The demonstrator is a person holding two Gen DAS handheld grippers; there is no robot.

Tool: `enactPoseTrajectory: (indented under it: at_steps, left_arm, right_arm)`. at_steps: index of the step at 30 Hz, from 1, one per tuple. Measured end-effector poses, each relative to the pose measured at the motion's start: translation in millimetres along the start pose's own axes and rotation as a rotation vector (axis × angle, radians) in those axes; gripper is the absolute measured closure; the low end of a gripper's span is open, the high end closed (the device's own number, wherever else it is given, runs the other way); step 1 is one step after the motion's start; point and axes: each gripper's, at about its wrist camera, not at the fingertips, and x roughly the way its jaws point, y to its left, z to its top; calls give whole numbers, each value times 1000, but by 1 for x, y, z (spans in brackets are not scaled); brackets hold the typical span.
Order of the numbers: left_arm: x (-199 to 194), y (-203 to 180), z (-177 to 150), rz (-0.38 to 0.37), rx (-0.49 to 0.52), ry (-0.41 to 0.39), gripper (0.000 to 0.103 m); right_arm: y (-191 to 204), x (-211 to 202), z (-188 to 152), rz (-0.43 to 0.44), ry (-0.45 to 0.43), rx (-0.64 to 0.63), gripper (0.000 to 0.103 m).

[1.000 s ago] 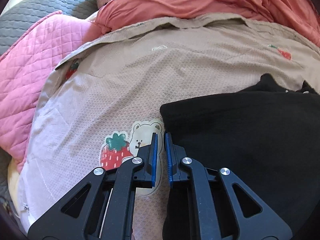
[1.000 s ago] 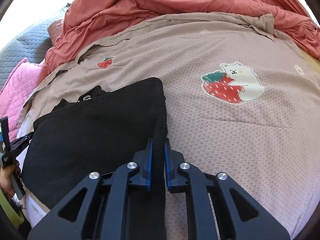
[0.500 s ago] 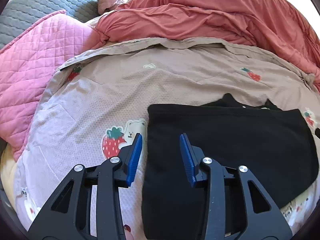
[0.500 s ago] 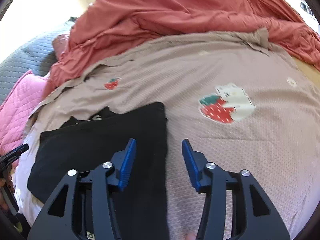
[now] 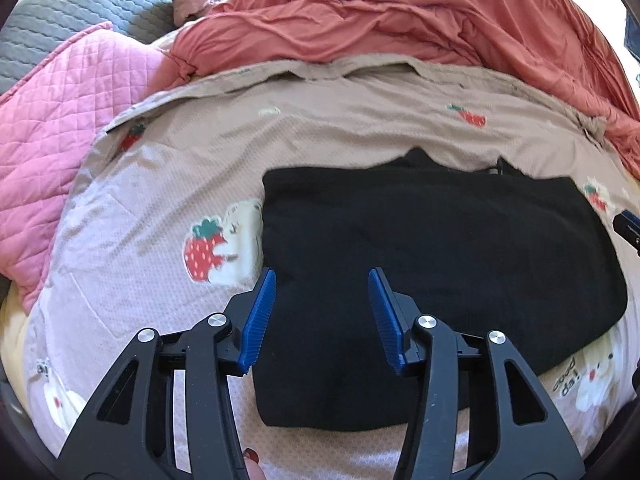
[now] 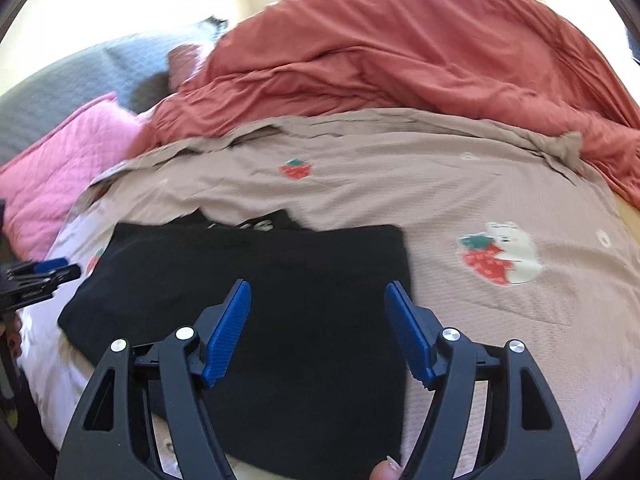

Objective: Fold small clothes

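Both jaws off, black garment lying folded on the bed.

My left hand-held gripper point(image 5: 322, 276) and right hand-held gripper point(image 6: 318, 290) have just been opening, released, nothing pinched between the blue pads. The folded black garment point(image 5: 440, 264) lies flat on the strawberry-print bedspread point(image 5: 340, 132), red duvet point(image 5: 400, 12) bunched behind, pink quilt point(image 5: 60, 120) at left.

Left gripper point(image 5: 322, 280) of black plastic with blue ribbed pads, jaws just been opening, nothing between them, poised above the folded black garment point(image 5: 440, 264), right gripper point(image 6: 318, 294) likewise parted wider, empty, above it
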Motion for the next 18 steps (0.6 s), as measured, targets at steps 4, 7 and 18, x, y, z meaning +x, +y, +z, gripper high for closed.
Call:
enactPoseTrajectory:
  at_steps: [4, 7, 18]
  left_arm:
    - [17, 1, -14, 2, -4, 64, 60]
    - [23, 6, -21, -4, -32, 70, 53]
    - [27, 17, -28, -57, -80, 46, 49]
  right_arm:
    - [20, 11, -7, 40, 56, -57, 35]
    - [29, 30, -18, 54, 155, -87, 35]
    - [35, 35, -29, 46, 161, -95, 20]
